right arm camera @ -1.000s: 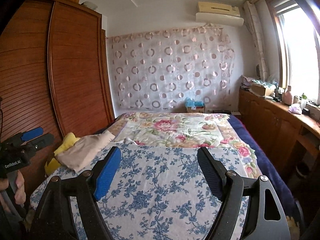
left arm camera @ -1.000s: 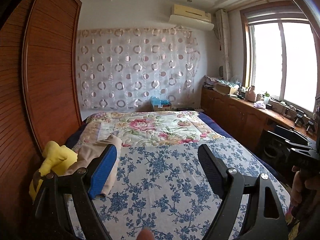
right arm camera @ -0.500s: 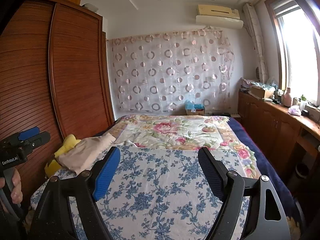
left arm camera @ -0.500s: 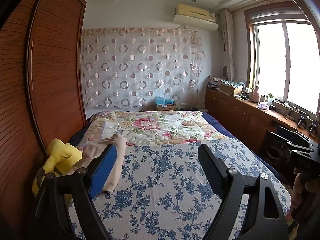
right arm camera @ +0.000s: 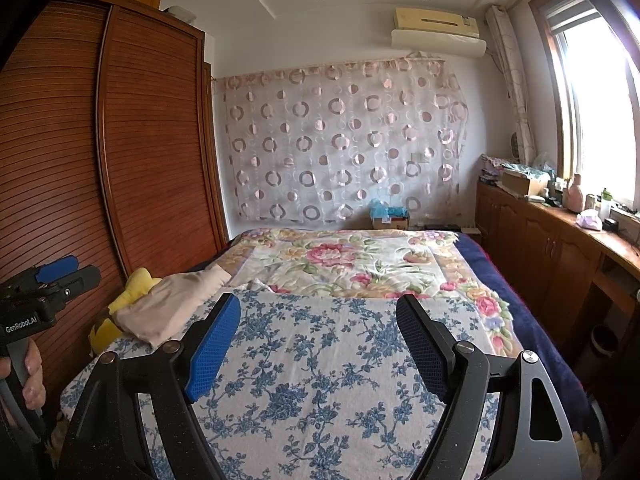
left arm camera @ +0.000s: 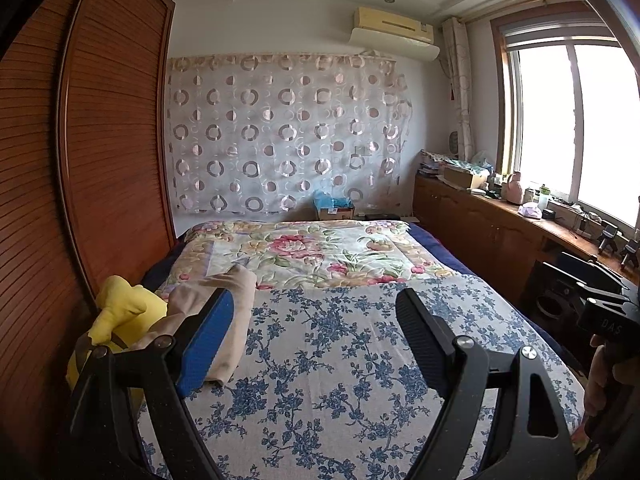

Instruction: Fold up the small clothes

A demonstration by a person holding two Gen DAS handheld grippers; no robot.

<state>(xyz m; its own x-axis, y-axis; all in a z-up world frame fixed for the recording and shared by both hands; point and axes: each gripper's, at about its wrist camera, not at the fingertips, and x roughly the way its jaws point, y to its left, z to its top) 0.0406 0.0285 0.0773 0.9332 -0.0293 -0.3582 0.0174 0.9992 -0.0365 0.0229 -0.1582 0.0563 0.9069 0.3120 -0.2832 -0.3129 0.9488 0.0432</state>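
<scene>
Where a hand grips it, left gripper (right arm camera: 60, 276) marked "GenRobot.AI".

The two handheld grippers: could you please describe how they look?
Both are black. The left gripper and right gripper have angular black frames with silver pivot screws and blue textured pads on their fingers. The left one's body reads "GenRobot.AI" in white.
</scene>
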